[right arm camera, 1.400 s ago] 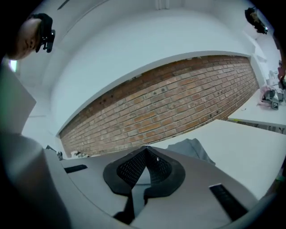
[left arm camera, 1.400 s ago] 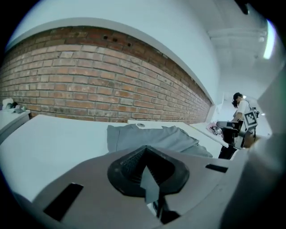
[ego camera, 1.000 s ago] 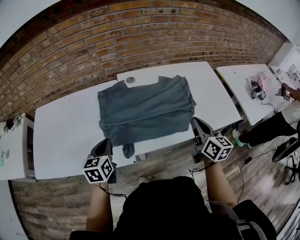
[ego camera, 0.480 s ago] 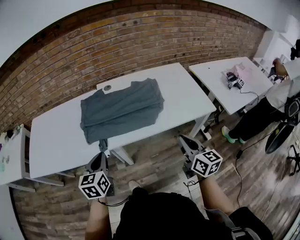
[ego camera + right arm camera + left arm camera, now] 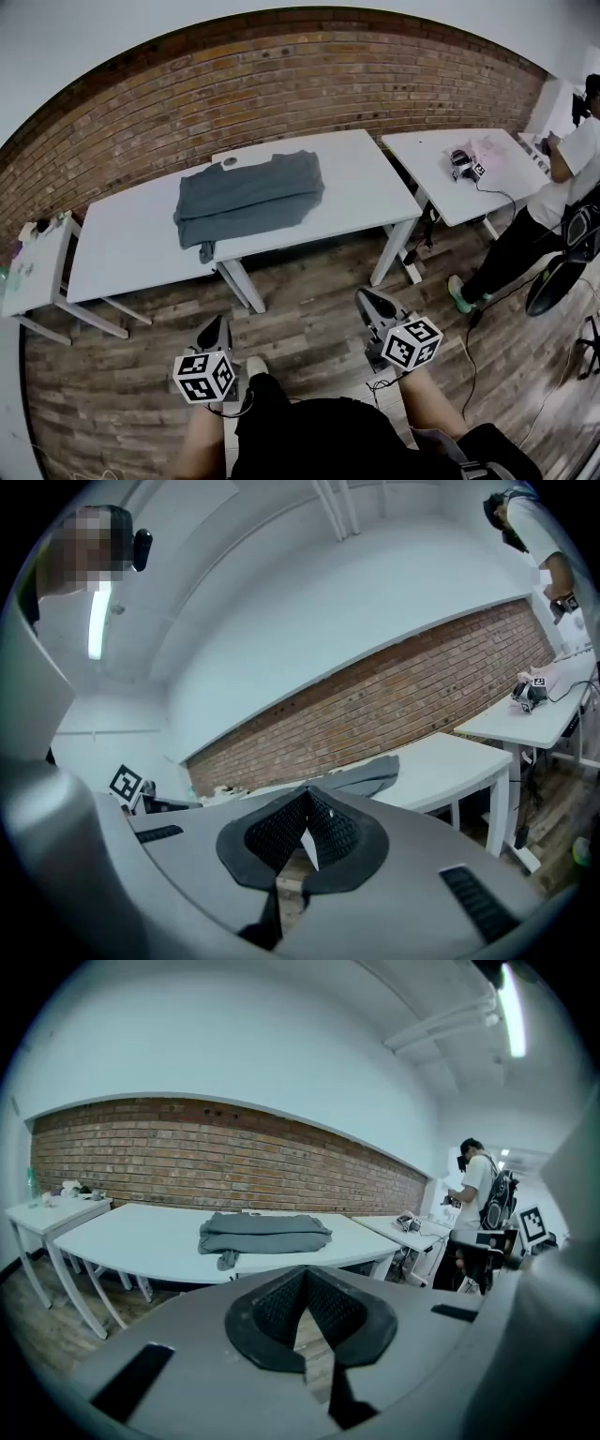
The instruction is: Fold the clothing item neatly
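Note:
A folded grey garment (image 5: 247,199) lies on the white table (image 5: 347,202), with a small corner hanging over the front edge. The left gripper view shows the garment (image 5: 264,1232) ahead across the floor, and the right gripper view shows the garment (image 5: 367,778) just over that gripper's jaws. My left gripper (image 5: 215,330) and right gripper (image 5: 369,302) are both shut and hold nothing. They hover over the wooden floor, well back from the table's front edge.
A second white table (image 5: 473,183) at the right carries a pink cloth (image 5: 488,151) and another gripper (image 5: 462,162). A person (image 5: 551,206) stands beside it. A small side table (image 5: 36,272) stands at the left. A brick wall (image 5: 281,84) runs behind.
Both grippers have drawn back from the table's front edge to over the wooden floor. The garment stays on the table, now farther away in the head view.

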`<action>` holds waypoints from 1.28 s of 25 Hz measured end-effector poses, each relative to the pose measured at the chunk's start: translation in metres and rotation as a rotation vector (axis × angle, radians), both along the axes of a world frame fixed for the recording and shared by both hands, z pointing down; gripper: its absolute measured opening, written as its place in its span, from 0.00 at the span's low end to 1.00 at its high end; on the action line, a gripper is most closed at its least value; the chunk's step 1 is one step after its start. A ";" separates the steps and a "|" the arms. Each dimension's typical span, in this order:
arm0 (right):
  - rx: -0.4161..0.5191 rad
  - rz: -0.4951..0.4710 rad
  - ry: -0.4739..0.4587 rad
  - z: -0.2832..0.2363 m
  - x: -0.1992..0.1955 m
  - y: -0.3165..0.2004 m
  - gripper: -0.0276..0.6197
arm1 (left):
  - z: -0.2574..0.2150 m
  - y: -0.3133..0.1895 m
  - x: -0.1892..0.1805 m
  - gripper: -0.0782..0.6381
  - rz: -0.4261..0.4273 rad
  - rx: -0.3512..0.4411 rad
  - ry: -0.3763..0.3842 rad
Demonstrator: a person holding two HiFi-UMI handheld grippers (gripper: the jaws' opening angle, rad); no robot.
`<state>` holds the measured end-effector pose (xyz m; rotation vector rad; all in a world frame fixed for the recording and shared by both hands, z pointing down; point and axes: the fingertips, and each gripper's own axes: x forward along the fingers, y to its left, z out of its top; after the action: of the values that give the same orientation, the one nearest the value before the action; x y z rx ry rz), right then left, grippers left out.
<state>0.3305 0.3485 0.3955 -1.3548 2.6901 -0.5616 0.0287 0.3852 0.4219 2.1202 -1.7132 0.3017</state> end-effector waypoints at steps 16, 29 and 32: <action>-0.043 -0.025 0.058 0.001 -0.056 0.126 0.05 | 0.009 0.132 -0.058 0.11 -0.004 -0.020 -0.024; -0.019 0.010 0.114 -0.006 -0.161 0.310 0.05 | 0.027 0.297 -0.155 0.11 0.017 -0.023 0.023; 0.015 0.017 0.135 -0.016 -0.167 0.335 0.05 | 0.033 0.318 -0.159 0.11 0.024 -0.034 0.034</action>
<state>0.1635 0.6839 0.3796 -1.4614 2.7781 -0.4627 -0.1306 0.7036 0.4551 2.1105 -1.6533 0.2984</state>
